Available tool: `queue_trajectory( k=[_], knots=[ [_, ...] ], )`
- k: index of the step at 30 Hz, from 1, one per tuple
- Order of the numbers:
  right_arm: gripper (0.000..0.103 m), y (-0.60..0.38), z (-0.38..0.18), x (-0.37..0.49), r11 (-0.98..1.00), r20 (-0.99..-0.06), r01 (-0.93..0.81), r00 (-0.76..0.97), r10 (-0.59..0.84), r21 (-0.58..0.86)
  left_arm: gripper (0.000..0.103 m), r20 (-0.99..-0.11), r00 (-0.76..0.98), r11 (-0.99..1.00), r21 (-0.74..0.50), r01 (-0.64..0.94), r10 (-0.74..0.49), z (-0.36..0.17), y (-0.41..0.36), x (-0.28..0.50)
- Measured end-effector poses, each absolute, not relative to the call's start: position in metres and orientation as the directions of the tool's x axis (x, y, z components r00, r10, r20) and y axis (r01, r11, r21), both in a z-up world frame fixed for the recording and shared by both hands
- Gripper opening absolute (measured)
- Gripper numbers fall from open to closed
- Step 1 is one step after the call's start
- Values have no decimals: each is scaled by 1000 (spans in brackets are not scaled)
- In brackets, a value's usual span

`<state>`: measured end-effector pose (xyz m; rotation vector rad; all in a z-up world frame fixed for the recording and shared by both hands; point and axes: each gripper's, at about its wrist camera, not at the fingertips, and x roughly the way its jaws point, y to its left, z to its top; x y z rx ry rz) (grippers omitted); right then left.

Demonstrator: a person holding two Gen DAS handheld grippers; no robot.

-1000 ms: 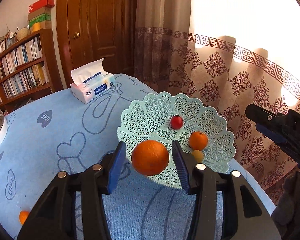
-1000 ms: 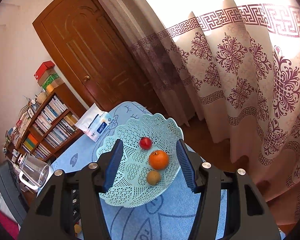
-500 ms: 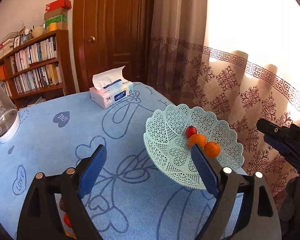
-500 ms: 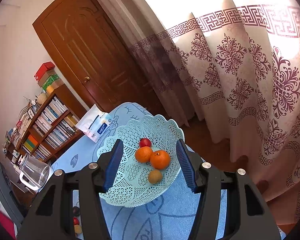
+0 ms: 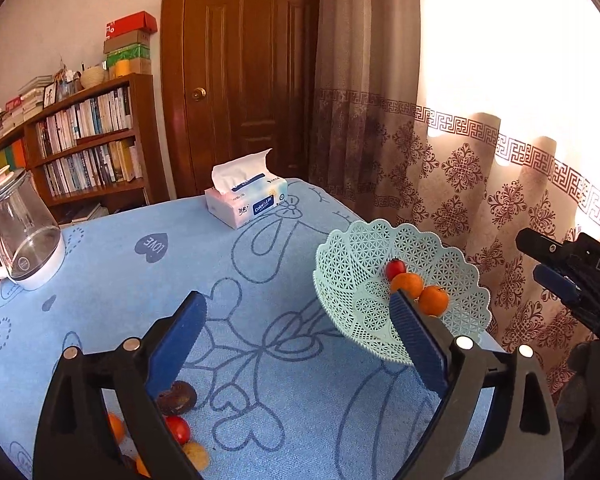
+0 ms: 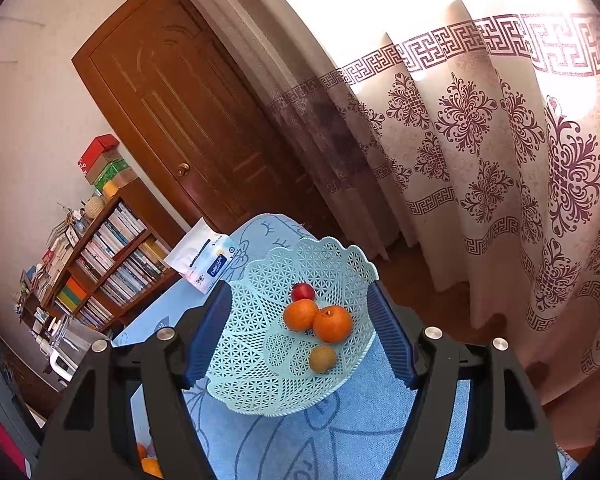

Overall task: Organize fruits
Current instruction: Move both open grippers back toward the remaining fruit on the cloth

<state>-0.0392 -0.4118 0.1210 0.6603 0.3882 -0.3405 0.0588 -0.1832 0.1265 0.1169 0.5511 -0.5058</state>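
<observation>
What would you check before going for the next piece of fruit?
1. Left gripper free of fruit: ok, jaws opening, nothing between them.
2. Right gripper free of fruit: ok, jaws opening with nothing gripped; the basket sits beyond them.
3. Pale green lattice plastic basket upright on the blue tablecloth: ok.
4. Fruit settled inside: ok, two oranges, a small red fruit and a brown kiwi.
5. Loose fruit left on the cloth: ok, a dark brown round one and a red one lie near the left gripper.
6. Room left in basket: ok.
</observation>
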Motion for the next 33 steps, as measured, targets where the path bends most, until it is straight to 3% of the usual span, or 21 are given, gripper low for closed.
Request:
queue_trajectory(
  k=[7,18,33],
  knots=[
    [80,-408,125,-42,744,-421,388,893,-159,543,93,-498,768,892,-24,452,-403,138,-156,53],
    [81,-386,127,-34,789,-414,314,907,-83,529,94,-451,828,932,-21,362,-332,156,-102,45],
    [81,-350,121,-21,846,-444,230,896,8,481,94,-509,830,973,-71,221,-226,138,-29,50]
  ],
)
